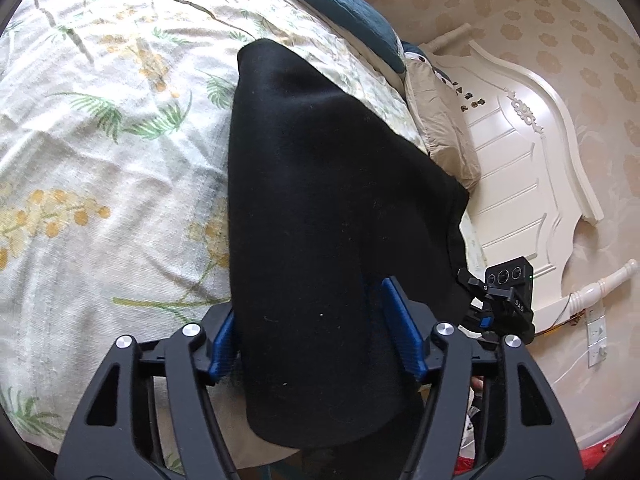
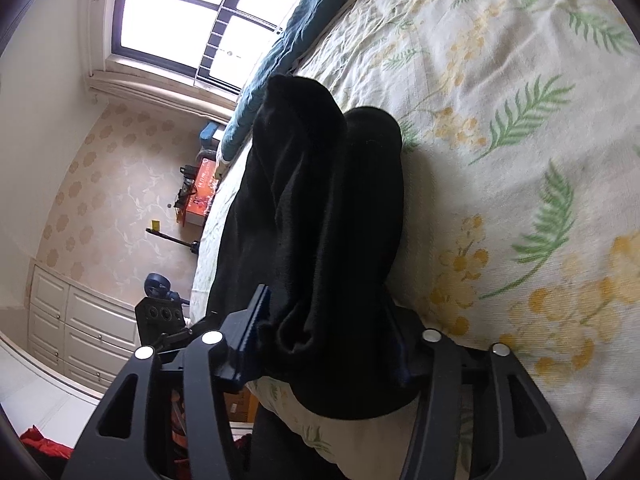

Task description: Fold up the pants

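Both fingers [image 1: 394,300] astride black pants [image 1: 320,200], pads apart

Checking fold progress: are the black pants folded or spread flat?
Partly folded: the black pants lie in doubled, bunched layers along the bed edge, not spread flat. Final fold count: cannot tell.

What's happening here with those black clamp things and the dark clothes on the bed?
A person is folding a pair of black pants on a bed with a flowered cover, using a hand-held gripper in each hand. The left gripper and the right gripper each have a part of the pants lying between their fingers near the bed's edge. The jaws look partly open, so it is hard to say whether either is gripping the fabric. The pants lie bunched and doubled over, not yet a neat flat fold.
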`<state>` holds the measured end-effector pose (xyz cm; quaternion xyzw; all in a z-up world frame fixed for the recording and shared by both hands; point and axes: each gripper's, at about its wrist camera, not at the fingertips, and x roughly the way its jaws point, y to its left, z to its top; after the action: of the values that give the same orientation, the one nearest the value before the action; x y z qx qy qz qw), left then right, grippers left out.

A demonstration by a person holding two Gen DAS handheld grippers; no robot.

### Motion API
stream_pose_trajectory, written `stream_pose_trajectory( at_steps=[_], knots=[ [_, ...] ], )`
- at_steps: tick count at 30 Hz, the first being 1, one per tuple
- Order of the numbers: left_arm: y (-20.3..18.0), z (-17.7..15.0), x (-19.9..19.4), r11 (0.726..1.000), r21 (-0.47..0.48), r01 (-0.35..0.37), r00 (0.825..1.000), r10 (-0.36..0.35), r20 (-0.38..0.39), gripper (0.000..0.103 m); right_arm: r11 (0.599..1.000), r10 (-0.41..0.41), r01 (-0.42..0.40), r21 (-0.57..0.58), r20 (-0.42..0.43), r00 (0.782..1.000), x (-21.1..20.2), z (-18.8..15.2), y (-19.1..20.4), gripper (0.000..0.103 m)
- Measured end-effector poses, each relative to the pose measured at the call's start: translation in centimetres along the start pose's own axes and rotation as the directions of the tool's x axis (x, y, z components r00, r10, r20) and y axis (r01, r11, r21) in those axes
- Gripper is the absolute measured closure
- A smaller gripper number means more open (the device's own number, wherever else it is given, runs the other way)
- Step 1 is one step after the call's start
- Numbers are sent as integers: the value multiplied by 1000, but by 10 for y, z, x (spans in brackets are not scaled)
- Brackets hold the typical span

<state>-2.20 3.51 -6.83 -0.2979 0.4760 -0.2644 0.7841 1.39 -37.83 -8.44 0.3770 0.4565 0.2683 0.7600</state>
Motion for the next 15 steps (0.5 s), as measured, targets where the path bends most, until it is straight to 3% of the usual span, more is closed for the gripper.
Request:
stream_pose_trajectory(
  at_steps=[3,6,9,15],
  knots=[
    [10,8,-2,999,-25,26,1000,-26,2,37,1000,-13,13,-3,36,999,-11,10,-4,42],
    [18,24,3,999,-26,43,999,-43,4,35,999,33,-35,42,48,998,-13,27,-14,39],
    [23,44,11,996,-50,76,997,-76,2,34,996,67,-70,57,41,997,0,47,-18,36],
    [15,65,33,998,-16,66,997,-66,-28,31,997,70,-70,29,23,997,22,67,-14,26]
  ],
)
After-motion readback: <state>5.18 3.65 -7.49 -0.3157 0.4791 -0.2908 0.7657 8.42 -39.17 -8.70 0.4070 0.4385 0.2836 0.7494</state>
